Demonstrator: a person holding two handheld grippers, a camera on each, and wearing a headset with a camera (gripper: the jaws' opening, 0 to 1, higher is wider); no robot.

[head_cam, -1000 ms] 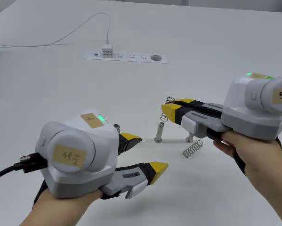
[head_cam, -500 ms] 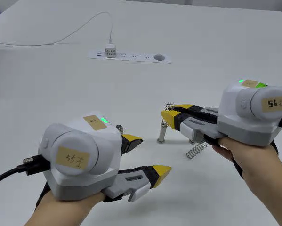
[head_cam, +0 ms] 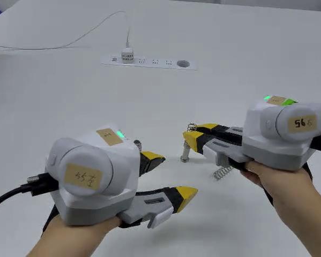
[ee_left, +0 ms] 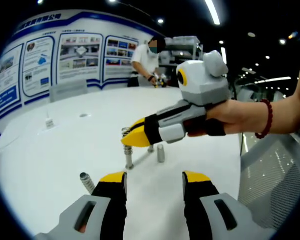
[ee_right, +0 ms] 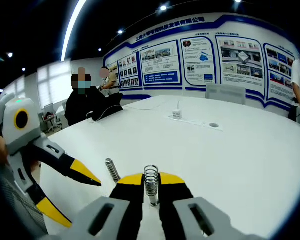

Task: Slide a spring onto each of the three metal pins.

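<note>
My right gripper (head_cam: 193, 137) is shut on an upright spring (ee_right: 150, 181), held directly over a standing metal pin (head_cam: 185, 154) with the spring's lower end around the pin top (ee_right: 153, 202). The left gripper view shows that spring (ee_left: 125, 131) above the pin (ee_left: 128, 159) and a second bare pin (ee_left: 161, 153) behind it. A third pin (head_cam: 137, 144) carries a spring (ee_right: 111, 170) and stands beside my left gripper (head_cam: 168, 175), which is open with nothing between its jaws. A loose spring (head_cam: 222, 172) lies on the table under the right gripper.
A white power strip (head_cam: 148, 62) with a plugged charger (head_cam: 127, 54) and cable lies at the far side of the white table (head_cam: 69, 107). People are at the table's far end (ee_right: 84, 102). A chair (ee_left: 275, 165) is beside the table edge.
My right gripper has come down with the spring, bringing it lower over the pin. The left gripper has stayed put and open. The head camera shifted slightly.
</note>
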